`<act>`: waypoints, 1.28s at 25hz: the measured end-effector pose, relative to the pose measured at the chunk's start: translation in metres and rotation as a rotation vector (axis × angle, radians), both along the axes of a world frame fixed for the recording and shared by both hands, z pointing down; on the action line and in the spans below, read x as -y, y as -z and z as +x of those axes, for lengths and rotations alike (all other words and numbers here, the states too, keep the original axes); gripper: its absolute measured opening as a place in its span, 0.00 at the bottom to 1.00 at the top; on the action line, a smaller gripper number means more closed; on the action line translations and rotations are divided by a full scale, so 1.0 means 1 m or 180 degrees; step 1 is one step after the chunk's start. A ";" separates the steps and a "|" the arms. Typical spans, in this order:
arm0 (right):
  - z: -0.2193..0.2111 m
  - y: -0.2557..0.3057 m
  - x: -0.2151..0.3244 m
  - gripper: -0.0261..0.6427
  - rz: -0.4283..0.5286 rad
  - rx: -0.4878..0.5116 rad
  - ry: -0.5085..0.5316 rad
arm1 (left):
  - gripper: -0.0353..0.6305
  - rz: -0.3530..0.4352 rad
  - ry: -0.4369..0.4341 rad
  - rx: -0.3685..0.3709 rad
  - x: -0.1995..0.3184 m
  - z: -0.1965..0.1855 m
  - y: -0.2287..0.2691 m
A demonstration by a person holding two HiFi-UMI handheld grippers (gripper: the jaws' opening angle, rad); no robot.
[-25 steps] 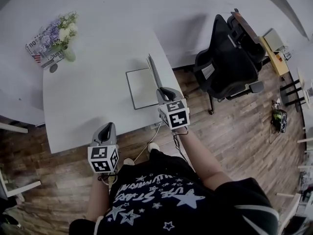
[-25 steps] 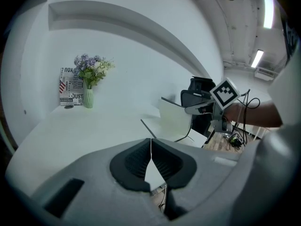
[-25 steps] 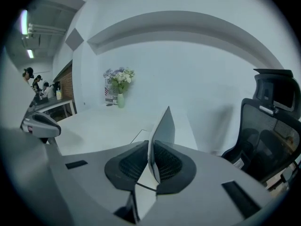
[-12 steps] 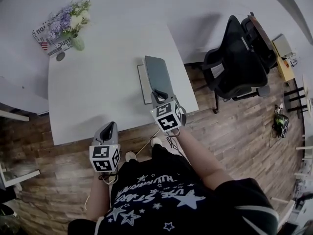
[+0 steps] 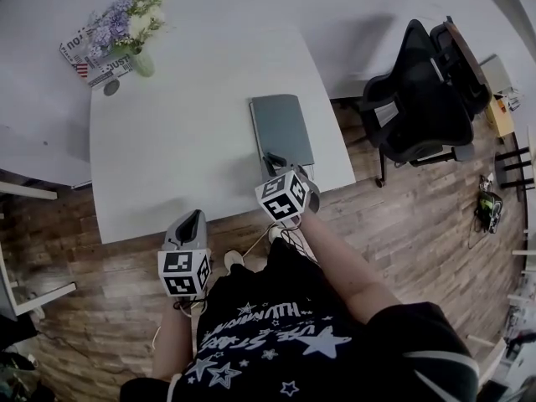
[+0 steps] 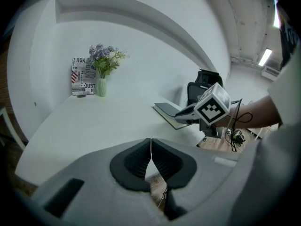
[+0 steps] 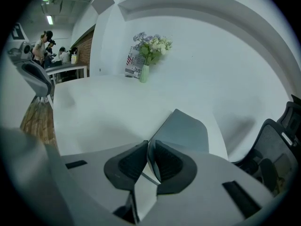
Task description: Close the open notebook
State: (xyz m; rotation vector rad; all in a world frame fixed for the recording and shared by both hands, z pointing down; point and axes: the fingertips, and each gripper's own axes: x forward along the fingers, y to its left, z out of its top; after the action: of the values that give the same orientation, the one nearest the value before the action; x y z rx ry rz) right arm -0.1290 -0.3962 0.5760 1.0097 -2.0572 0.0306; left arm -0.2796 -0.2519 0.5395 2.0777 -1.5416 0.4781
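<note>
The notebook (image 5: 282,131) lies near the right front edge of the white table (image 5: 167,141), its grey cover down over the pages. My right gripper (image 5: 272,162) is at the notebook's near end, shut on the edge of the cover. In the right gripper view the cover (image 7: 186,128) runs away from the jaws of that gripper (image 7: 149,157), still slightly lifted at the near edge. My left gripper (image 5: 193,219) hangs in front of the table over the wooden floor, shut and holding nothing (image 6: 150,149). From the left gripper view the notebook (image 6: 165,109) is seen beside the right gripper (image 6: 184,113).
A vase of flowers (image 5: 134,32) and a printed box (image 5: 84,50) stand at the table's far left corner. A black office chair (image 5: 419,99) is to the right of the table. People (image 7: 44,41) stand far off at a desk.
The cover, upright a second ago, has swung down onto the pages. My right gripper came down and nearer with it. The left gripper shifted slightly.
</note>
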 end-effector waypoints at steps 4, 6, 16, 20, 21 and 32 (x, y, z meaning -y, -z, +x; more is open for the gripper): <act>-0.002 -0.010 -0.001 0.12 -0.0007 -0.0070 -0.0024 | 0.09 -0.0005 0.0026 -0.0004 -0.004 -0.008 -0.002; -0.004 -0.014 -0.001 0.13 -0.0019 -0.0080 -0.0052 | 0.09 0.0001 0.0025 -0.0011 -0.005 -0.012 -0.001; -0.013 -0.014 -0.019 0.25 -0.0315 0.0174 -0.0146 | 0.09 0.0104 -0.0007 -0.0099 -0.018 -0.033 0.004; -0.009 0.000 -0.036 0.25 -0.0248 0.0295 -0.0291 | 0.09 0.0076 -0.0040 -0.0233 -0.026 -0.042 -0.002; -0.005 0.004 -0.040 0.25 -0.0231 0.0335 -0.0365 | 0.09 0.0052 -0.0050 -0.0251 -0.027 -0.045 -0.005; 0.043 0.046 -0.083 0.15 -0.0005 0.0792 -0.0817 | 0.09 0.0129 -0.0015 -0.0142 -0.037 -0.050 0.001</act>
State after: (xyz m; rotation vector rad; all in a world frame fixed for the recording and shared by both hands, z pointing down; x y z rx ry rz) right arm -0.0856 -0.3128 0.5303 1.3187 -2.1324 0.3043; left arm -0.3296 -0.2151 0.5386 2.1088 -1.5331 0.4026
